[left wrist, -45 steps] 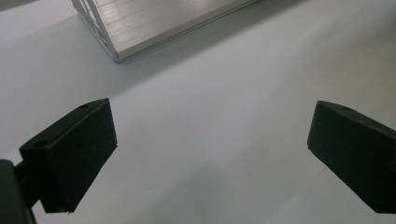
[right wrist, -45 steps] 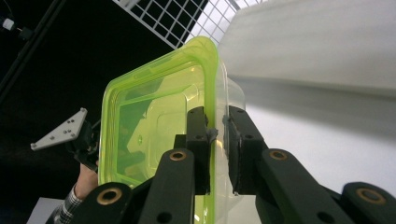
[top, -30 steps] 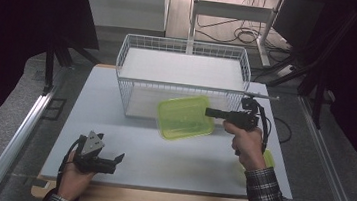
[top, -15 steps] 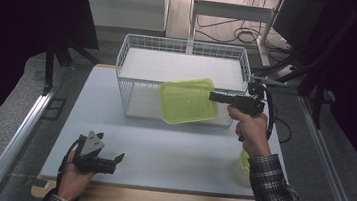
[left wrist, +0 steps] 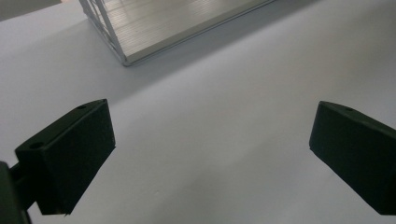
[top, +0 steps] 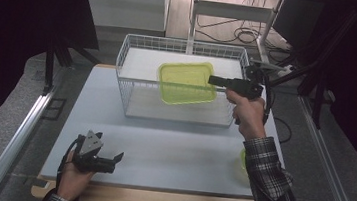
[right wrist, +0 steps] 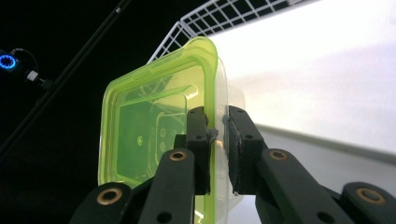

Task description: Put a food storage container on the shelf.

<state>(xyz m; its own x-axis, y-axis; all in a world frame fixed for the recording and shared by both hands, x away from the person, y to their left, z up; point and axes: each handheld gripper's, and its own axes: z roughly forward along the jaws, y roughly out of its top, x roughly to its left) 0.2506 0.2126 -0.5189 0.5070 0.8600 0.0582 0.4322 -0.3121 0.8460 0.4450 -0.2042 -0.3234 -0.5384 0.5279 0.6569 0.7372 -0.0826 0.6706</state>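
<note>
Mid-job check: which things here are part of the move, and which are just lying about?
In play:
- green container, clamped at its rim by the right tool
- white wire basket, under the held container

Lying about:
- left tool, open, low over the table
- green item at the table's right edge, behind the sleeve

Bright overhead light whitens the table (top: pixel 171 150) amid dark surroundings; soft shadows, mild blur, near jaws unfocused.

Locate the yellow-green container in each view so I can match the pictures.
High view: container upper centre, held above the wire basket by the right gripper.
Left gripper view: not in it.
Right gripper view: centre-left, rim clamped between the jaws.
Shared landmark: the wire basket.
</note>
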